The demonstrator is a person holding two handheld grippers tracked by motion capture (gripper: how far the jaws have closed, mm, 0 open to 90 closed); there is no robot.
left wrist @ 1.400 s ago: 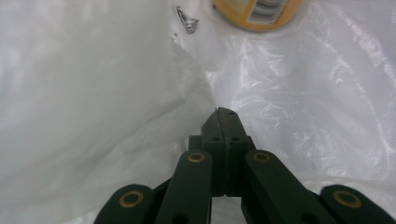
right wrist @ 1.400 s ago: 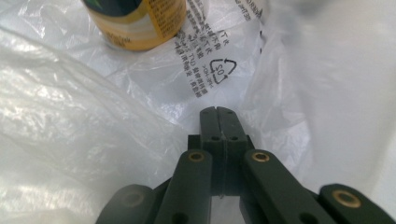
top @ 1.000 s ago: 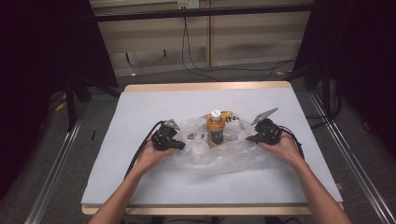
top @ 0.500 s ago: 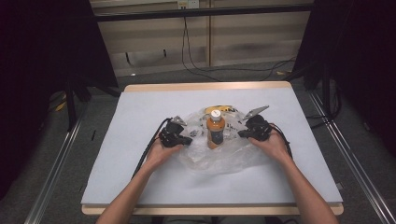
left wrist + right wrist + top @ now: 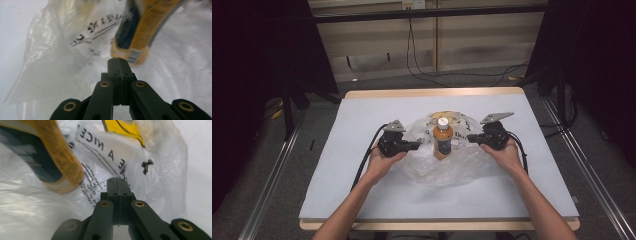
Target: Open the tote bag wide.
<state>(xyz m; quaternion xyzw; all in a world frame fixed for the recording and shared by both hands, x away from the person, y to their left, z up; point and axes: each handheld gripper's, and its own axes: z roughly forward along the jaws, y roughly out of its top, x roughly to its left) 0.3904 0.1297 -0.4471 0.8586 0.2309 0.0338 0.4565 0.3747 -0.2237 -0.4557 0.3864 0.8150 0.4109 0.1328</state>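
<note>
One bottle (image 5: 442,138), one clear plastic bag (image 5: 447,162), two claws at a white surface (image 5: 362,200).
The orange bottle stands upright on the crumpled bag mid-surface; the left claw (image 5: 418,146) and right claw (image 5: 470,138) flank it, each with jaws pressed together, gripping nothing.
</note>
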